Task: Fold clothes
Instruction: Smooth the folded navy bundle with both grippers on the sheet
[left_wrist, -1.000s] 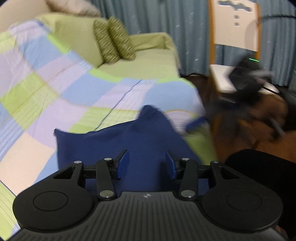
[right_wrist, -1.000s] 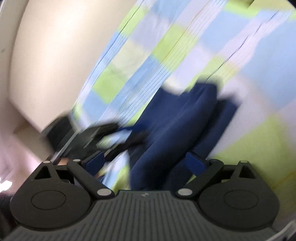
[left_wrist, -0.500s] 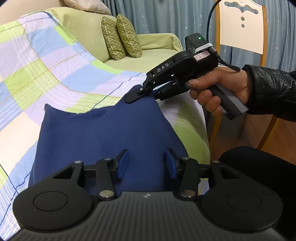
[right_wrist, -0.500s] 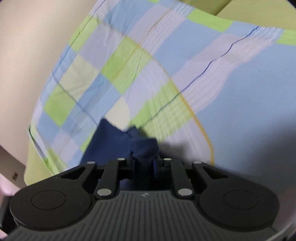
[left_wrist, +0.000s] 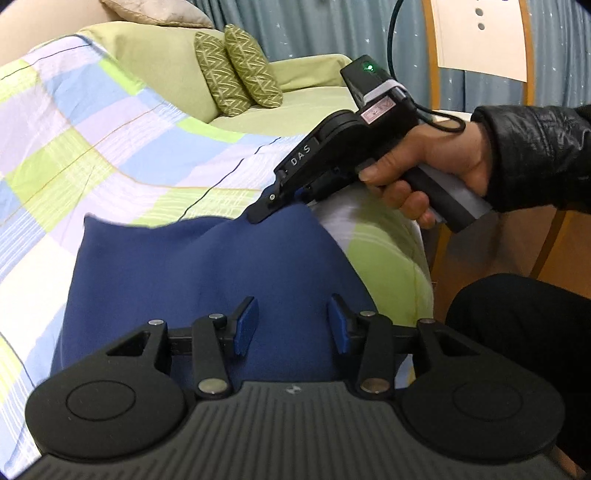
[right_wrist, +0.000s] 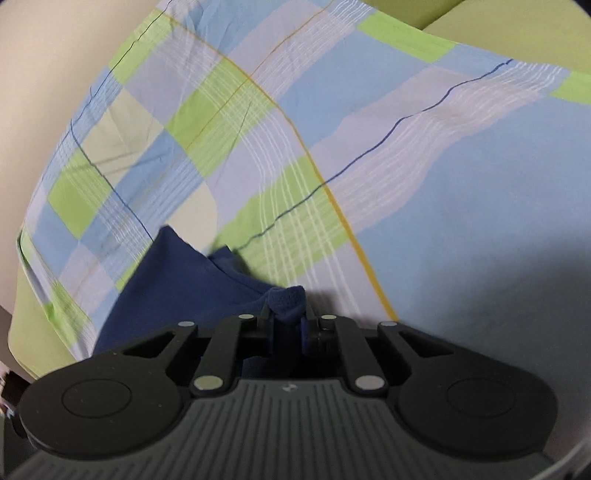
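The blue garment (left_wrist: 207, 280) lies spread on the checked sheet (left_wrist: 122, 155), filling the lower centre of the left view. Right gripper (right_wrist: 290, 325) has just closed, its jaws clamped on a bunched corner. Left gripper (left_wrist: 291, 325) hovers over the near edge, jaws apart, nothing pinched.

Open checked bedspread (left_wrist: 110, 155) lies clear from my nine to twelve o'clock, while my right gripper (left_wrist: 275, 205) and its hand (left_wrist: 436, 166) block one o'clock, a wooden chair (left_wrist: 480, 40) beyond.
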